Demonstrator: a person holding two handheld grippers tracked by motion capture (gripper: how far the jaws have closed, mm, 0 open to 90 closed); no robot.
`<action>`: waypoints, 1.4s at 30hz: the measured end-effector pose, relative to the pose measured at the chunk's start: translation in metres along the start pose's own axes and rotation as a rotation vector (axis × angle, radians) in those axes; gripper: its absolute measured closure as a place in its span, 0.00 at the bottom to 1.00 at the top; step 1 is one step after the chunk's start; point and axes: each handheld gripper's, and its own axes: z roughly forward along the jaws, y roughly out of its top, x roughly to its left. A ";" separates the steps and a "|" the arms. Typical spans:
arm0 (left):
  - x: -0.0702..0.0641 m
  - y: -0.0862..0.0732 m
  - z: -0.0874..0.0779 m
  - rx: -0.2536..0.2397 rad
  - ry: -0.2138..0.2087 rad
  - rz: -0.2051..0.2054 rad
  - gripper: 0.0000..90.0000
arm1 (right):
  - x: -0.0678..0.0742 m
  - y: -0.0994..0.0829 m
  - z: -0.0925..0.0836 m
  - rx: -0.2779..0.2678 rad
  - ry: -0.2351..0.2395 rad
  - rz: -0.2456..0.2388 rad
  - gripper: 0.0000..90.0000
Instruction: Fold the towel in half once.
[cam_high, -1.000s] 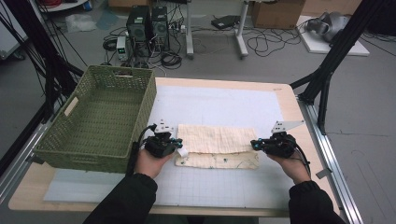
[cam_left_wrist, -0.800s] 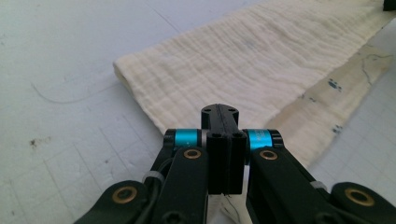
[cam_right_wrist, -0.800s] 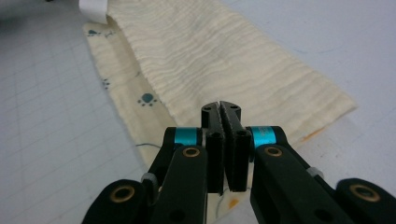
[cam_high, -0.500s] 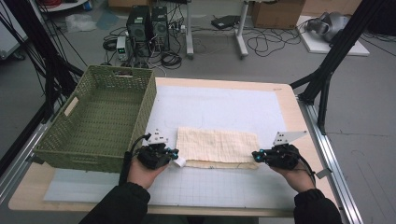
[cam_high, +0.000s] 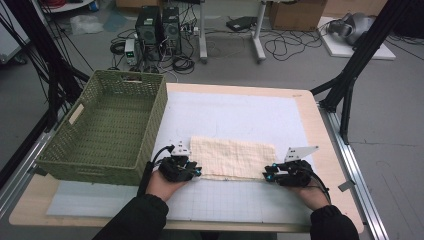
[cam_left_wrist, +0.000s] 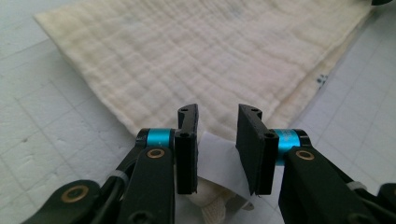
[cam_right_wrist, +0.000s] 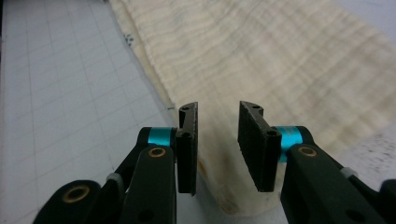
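Cloth (cam_high: 232, 158), cream w/ a faint woven check, lies folded into a long strip on the white gridded mat (cam_high: 235, 117) covering the table (cam_high: 320, 150), near the person's edge. Left tongs (cam_high: 196, 171) sit at its left end, right tongs (cam_high: 267, 175) at its right end, both low over the mat and pointing inward toward each other along the strip.

Left tongs: jaws have just been opening and stand apart w/ a clear gap; left gripper view shows the cloth's corner and a small white tag (cam_left_wrist: 218, 161) lying between them, pads not pressing on either. Tag looks blank, no writing I can read. Tiny dark mark (cam_left_wrist: 322, 80) on the lower layer's edge, too small to make out.

Right tongs (cam_right_wrist: 217, 140): jaws have likewise just been opening, gap clear; cloth's folded end lies between them on the mat, not gripped. Small dark speck print near cloth edge (cam_right_wrist: 128, 38), illegible. Orange-brown spot on the fold by the left pad (cam_right_wrist: 201, 167).

Green woven basket (cam_high: 107, 127) stands on the table's left side, just beside the left hand (cam_high: 162, 184), apart from the cloth; pale label strip on its left rim (cam_high: 76, 114), no text legible. Right hand (cam_high: 307, 192) rests near the table's front right. Floor behind: PC towers (cam_high: 160, 25), cables, no brand readable
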 end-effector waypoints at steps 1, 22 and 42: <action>-0.001 -0.001 0.000 -0.009 0.021 0.010 0.84 | 0.000 -0.001 0.003 0.014 0.000 -0.001 0.77; 0.001 -0.007 -0.022 -0.041 -0.017 -0.012 1.00 | 0.005 -0.003 -0.001 0.025 0.043 -0.009 0.96; -0.003 -0.008 -0.018 -0.013 -0.016 0.008 0.99 | 0.007 0.000 0.009 0.028 0.041 -0.014 0.82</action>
